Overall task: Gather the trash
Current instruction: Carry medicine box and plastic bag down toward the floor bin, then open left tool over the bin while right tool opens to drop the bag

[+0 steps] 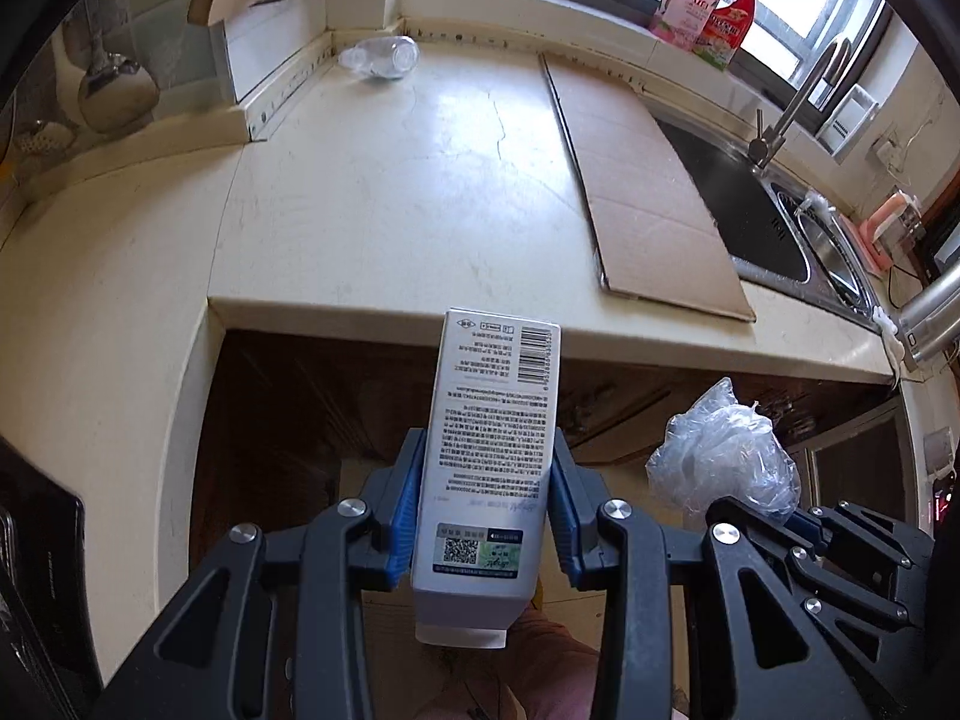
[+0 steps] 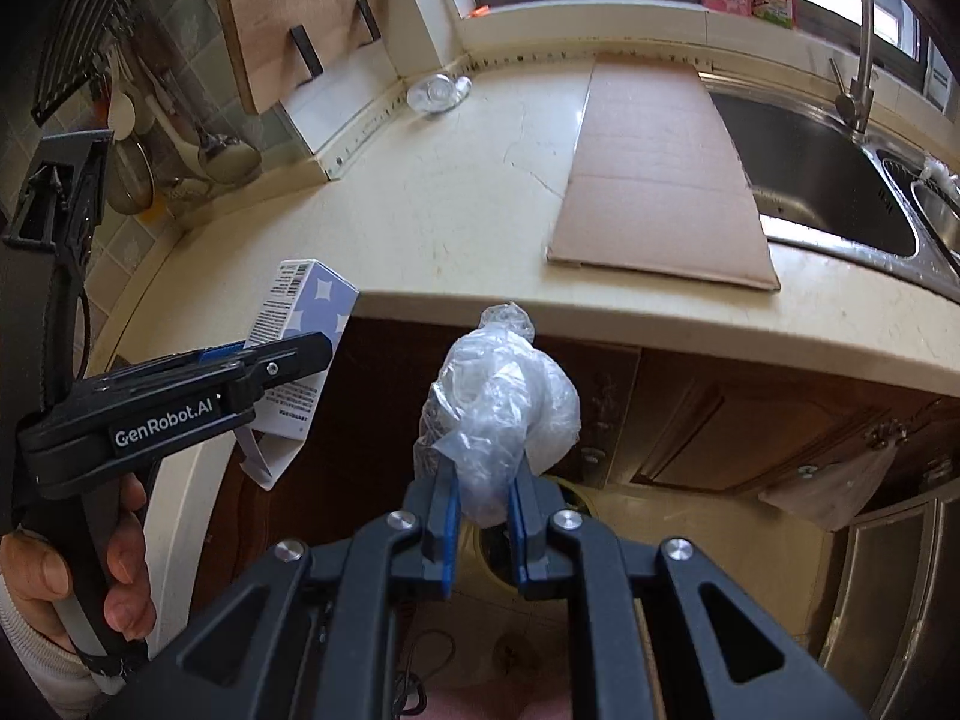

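Note:
My left gripper (image 1: 486,468) is shut on a tall white carton (image 1: 492,432) printed with small text and a barcode; its blue pads press both long sides. The same carton (image 2: 300,324) shows a pale blue face in the right wrist view, held by the left gripper (image 2: 282,360) in a person's hand (image 2: 120,570). My right gripper (image 2: 485,480) is shut on a crumpled clear plastic bag (image 2: 498,402), seen also as the bag (image 1: 720,450) beside the carton. Both are held off the counter's front edge, above the floor. A clear plastic bottle (image 1: 381,57) lies in the counter's far corner.
A flat cardboard sheet (image 1: 636,180) lies on the cream counter (image 1: 390,192) beside the steel sink (image 1: 750,204) and tap (image 1: 792,108). Pink and red bottles (image 1: 714,6) stand on the window sill. Brown cabinet doors (image 2: 750,414) run below the counter; utensils (image 2: 180,138) hang at left.

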Demonstrator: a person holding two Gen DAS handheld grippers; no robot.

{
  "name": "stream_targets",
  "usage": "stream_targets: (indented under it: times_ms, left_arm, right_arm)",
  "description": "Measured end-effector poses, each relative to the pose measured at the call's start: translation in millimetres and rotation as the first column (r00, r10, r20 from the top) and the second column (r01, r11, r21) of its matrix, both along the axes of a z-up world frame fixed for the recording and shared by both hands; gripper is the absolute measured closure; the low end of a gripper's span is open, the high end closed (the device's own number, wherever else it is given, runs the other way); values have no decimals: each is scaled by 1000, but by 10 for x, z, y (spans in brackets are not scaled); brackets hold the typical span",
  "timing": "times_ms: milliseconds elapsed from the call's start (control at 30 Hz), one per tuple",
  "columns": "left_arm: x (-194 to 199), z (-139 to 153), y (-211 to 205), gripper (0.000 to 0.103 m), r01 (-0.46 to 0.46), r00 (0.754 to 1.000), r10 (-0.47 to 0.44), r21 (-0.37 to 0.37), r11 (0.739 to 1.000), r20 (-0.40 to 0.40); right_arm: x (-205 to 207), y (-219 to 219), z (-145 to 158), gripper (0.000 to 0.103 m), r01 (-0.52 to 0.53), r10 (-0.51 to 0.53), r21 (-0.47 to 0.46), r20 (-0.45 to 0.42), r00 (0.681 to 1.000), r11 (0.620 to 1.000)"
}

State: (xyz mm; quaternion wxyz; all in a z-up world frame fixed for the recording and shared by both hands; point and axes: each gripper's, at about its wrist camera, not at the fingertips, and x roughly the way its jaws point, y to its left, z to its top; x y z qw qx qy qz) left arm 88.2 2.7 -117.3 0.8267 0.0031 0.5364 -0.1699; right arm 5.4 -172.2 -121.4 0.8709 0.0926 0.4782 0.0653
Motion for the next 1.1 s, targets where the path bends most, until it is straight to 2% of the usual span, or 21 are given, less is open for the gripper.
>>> stream_targets:
  times_ms: [367, 533, 867, 1100]
  left_arm:
    - [-258, -877, -235, 67, 31, 989, -18, 83, 996, -148]
    - [-327, -1343, -331, 67, 42, 976, -16, 114, 993, -216]
    - [-361, -2442, -369, 67, 43, 936, 20, 169, 985, -352]
    - [-315, -3141, -294, 67, 16, 906, 73, 206, 978, -417]
  right_arm:
    - [-85, -180, -817, 90, 12, -6, 38, -162, 987, 999]
    - [-90, -292, -1289, 90, 24, -12, 47, -231, 973, 999]
    - [4, -386, -2367, 90, 56, -33, 53, -357, 934, 997]
    - [127, -335, -2967, 90, 56, -26, 61, -413, 910, 997]
